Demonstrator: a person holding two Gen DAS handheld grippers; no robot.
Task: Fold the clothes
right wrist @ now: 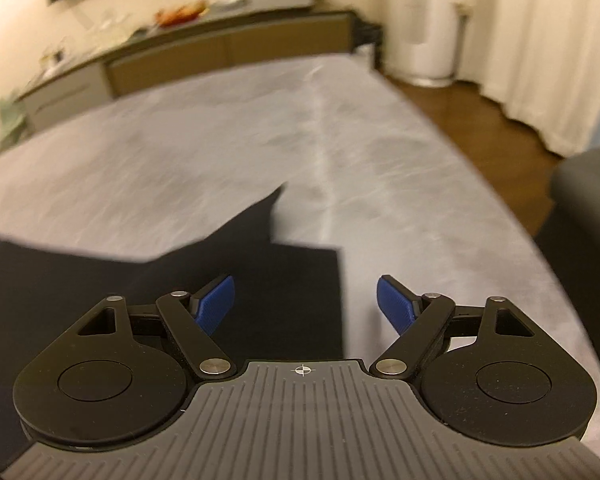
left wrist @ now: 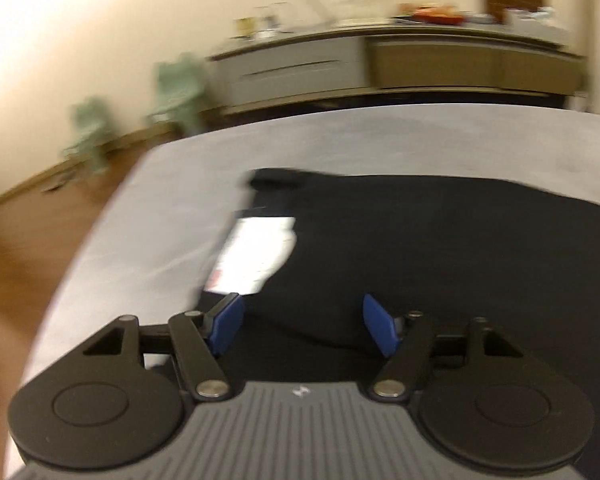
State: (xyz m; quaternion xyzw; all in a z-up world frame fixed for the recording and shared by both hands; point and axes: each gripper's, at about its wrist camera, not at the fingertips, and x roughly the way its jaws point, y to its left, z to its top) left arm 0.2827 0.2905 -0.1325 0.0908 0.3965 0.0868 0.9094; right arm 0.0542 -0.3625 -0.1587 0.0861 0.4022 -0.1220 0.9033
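Observation:
A black garment point(left wrist: 420, 248) lies flat on the grey bed cover point(left wrist: 172, 208). A white printed patch or label point(left wrist: 256, 256) shows near its left edge. My left gripper point(left wrist: 304, 326) is open and empty, just above the garment's near left part. In the right wrist view the same black garment point(right wrist: 236, 288) fills the lower left, with a pointed part reaching up toward the middle. My right gripper point(right wrist: 305, 306) is open and empty, over the garment's right edge where it meets the grey cover point(right wrist: 380, 184).
A long low cabinet point(left wrist: 380, 64) with cluttered top stands against the far wall. Green stools point(left wrist: 176, 92) sit on the wooden floor at left. In the right wrist view, curtains point(right wrist: 540, 40), a white standing unit point(right wrist: 424, 24) and a dark chair point(right wrist: 588, 200) are at right.

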